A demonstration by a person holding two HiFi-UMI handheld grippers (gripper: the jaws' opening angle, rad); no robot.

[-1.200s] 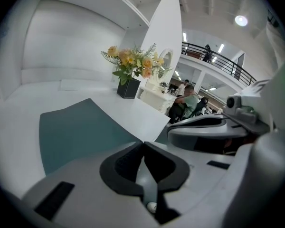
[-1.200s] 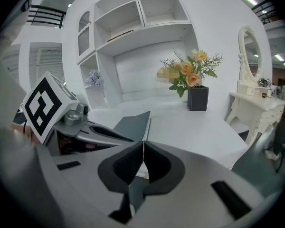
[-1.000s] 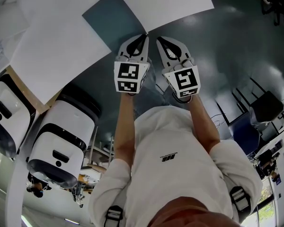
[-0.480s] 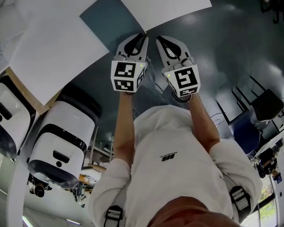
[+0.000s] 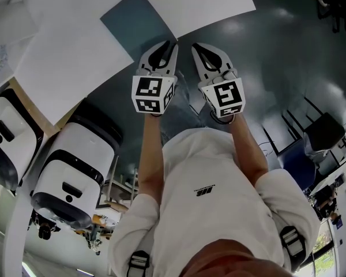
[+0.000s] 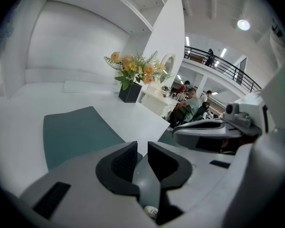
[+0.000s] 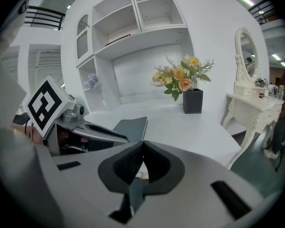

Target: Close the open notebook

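White room with wall shelves (image 7: 133, 23) and a flower vase (image 7: 192, 101) at the far side of a white table (image 5: 75, 62). The notebook (image 5: 137, 22) lies flat at the table's near edge, just beyond both grippers. Only its teal face shows, with a pale line along one long side, so whether it is open cannot be told. Its long axis appears to run from the near edge toward the far side.

Left gripper (image 6: 141, 148): jaws a narrow slit apart, nothing between them. Right gripper (image 7: 142, 148): jaws clenched, tips touching, empty.

Probably light and thin, its cover stiff but flexible and smooth — best pinched at a free cover edge or corner, away from the spine.
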